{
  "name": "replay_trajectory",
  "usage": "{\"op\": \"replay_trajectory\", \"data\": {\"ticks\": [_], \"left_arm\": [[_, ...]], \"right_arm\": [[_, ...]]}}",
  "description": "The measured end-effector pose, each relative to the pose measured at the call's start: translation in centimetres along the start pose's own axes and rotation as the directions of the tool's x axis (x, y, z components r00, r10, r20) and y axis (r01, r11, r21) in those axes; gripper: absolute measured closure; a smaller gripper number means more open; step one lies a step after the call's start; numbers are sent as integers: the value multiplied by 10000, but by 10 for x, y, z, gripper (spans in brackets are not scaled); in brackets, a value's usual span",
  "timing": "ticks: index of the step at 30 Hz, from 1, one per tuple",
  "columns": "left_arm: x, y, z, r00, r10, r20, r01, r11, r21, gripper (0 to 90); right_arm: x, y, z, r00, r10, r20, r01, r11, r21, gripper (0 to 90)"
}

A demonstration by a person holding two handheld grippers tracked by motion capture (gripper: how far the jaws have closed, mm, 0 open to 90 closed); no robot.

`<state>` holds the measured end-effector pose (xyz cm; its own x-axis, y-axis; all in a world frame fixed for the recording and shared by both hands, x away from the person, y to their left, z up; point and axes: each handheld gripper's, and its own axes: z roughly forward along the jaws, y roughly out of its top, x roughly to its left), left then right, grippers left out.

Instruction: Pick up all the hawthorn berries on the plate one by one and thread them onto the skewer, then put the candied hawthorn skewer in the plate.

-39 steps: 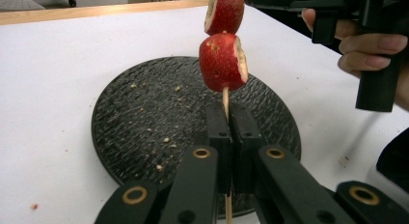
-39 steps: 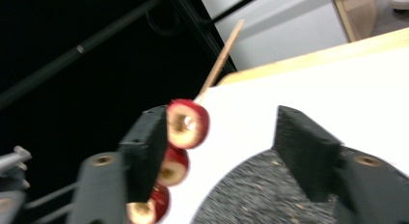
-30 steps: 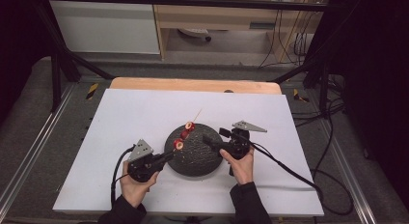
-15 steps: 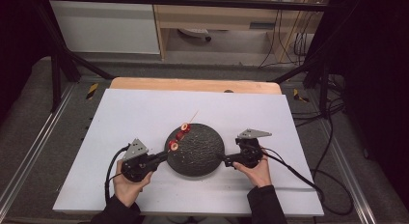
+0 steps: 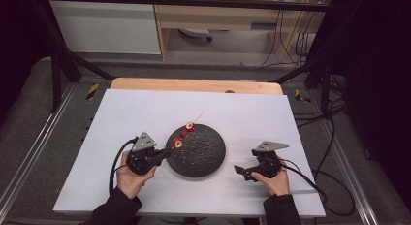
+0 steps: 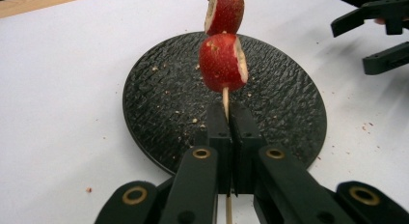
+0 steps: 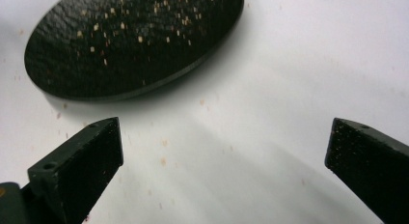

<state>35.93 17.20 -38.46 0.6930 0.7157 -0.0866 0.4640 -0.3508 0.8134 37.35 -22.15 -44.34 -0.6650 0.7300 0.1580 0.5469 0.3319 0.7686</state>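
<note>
The person wears dark long sleeves that reach to the wrists. Each hand carries a matte black two-jaw gripper – the left gripper shows brass-coloured pivot rings on its jaw links, the right gripper blunt, grainy black pads. Each is topped by a grey three-cornered plate and trails a black cable.

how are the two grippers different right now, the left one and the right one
The left gripper is shut on the skewer that carries red fruit pieces; the right gripper is open and holds nothing, its jaws having just been opening. The left gripper reaches over the black plate's left edge; the right gripper sits over bare white table, apart from the plate. Both are black, hand-held, each with a trailing cable.
</note>
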Motion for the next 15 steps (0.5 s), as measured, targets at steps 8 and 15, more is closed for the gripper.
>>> {"op": "replay_trajectory", "data": {"ticks": [8, 15], "left_arm": [[-2, 6, 18, 9998, 196, -4, -196, 9976, 658, 880], [-3, 7, 35, 9994, 314, -124, -297, 9927, 1167, 880]], "right_arm": [[-9, -18, -12, 9997, 238, -71, -238, 9997, -14, 6], [-14, -27, -19, 9991, 416, -58, -417, 9991, -105, 6]]}}
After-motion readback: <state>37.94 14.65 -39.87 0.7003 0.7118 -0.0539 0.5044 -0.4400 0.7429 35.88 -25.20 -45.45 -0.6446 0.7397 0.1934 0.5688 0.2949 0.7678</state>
